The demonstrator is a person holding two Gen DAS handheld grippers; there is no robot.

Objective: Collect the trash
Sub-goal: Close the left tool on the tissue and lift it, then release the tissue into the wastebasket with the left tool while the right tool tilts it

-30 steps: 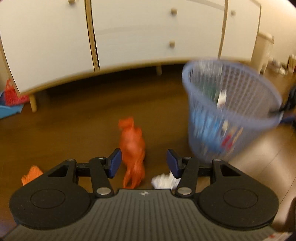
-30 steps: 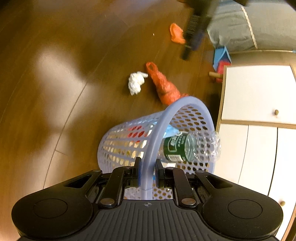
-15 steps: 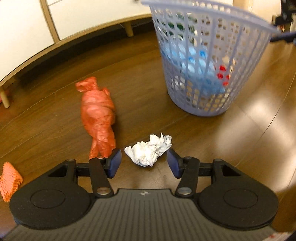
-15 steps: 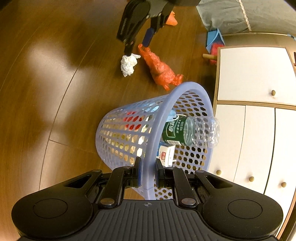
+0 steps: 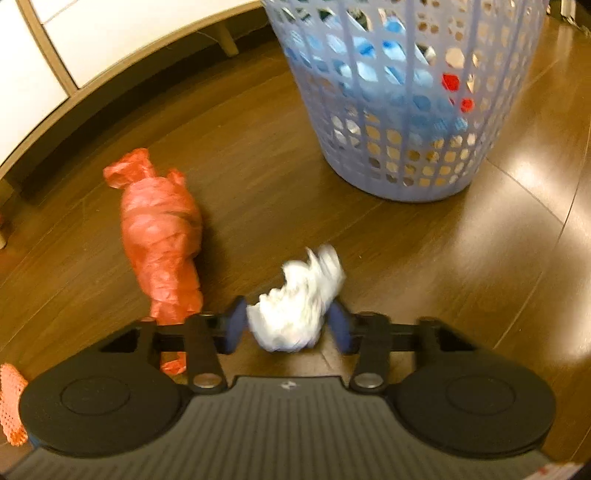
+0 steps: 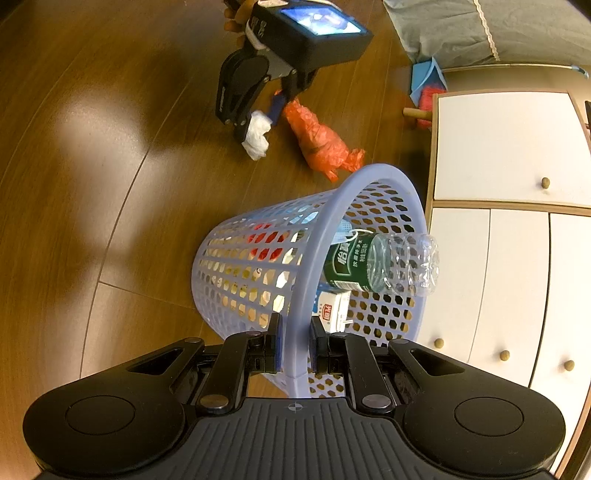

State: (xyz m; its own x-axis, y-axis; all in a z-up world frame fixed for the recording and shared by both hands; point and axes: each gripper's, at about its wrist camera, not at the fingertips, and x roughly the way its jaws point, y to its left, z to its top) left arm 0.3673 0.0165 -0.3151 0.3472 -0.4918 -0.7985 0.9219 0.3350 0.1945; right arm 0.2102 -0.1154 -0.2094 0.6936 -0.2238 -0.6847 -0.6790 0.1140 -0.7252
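A crumpled white paper wad (image 5: 295, 306) sits between the blue pads of my left gripper (image 5: 287, 326), which is shut on it just above the wooden floor. The right wrist view shows the same wad (image 6: 256, 138) hanging from the left gripper (image 6: 258, 120). An orange plastic bag (image 5: 162, 236) lies on the floor to the left of it. My right gripper (image 6: 295, 347) is shut on the rim of the lilac mesh basket (image 6: 236, 273), which is tilted. The basket holds a clear bottle with a green label (image 6: 388, 266), a small carton (image 6: 330, 310) and other scraps.
A white cabinet (image 6: 498, 147) with wooden legs stands close behind the basket (image 5: 406, 166) and the orange bag (image 6: 319, 142). An orange mesh scrap (image 5: 11, 402) lies at the far left. A blue item (image 6: 424, 77) and a grey cushion (image 6: 480, 29) are beyond the cabinet's end.
My left gripper came down over the white paper wad and its pads closed in on it. The right gripper kept hold of the basket rim, and the basket now stands closer to the wad.
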